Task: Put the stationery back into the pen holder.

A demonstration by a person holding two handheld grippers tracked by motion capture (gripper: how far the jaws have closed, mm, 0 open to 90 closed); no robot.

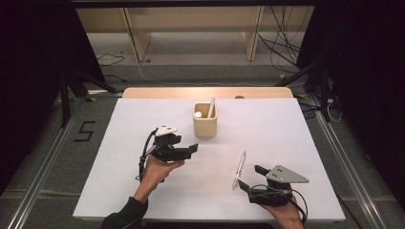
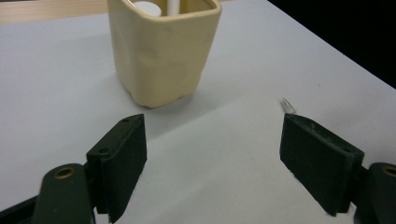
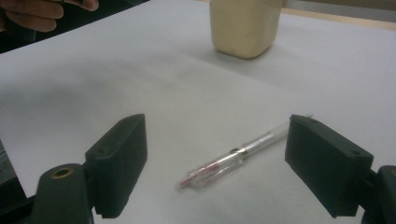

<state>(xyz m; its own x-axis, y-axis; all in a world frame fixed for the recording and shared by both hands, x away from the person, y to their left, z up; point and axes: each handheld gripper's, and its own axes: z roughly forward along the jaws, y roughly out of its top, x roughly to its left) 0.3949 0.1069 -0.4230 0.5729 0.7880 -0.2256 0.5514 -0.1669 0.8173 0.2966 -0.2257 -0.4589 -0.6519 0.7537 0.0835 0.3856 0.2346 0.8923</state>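
Nearest the camera, right gripper (image 1: 249, 177): held low at the near right of the bench (image 1: 143, 191), fingers (image 3: 122, 163) spread wide, nothing between their pads; in the right gripper view the pen lies on the bench between and just ahead of them, untouched.

White bench: largest item, carries everything listed.

Left gripper (image 1: 191, 150): held above the bench, near and to the left of the cup, fingers (image 2: 122, 163) spread wide and empty, pointing toward the cup.

Cup (image 1: 205, 119): cream, square-sided, upright; the landmark. Holds a white stick-like item (image 1: 210, 108) leaning at its right side and a white round-topped item (image 1: 197, 114) at its left.

Pen (image 1: 239, 170): clear barrel, reddish inside, lying flat on the bench, near side of the cup and to its right, well apart from it.
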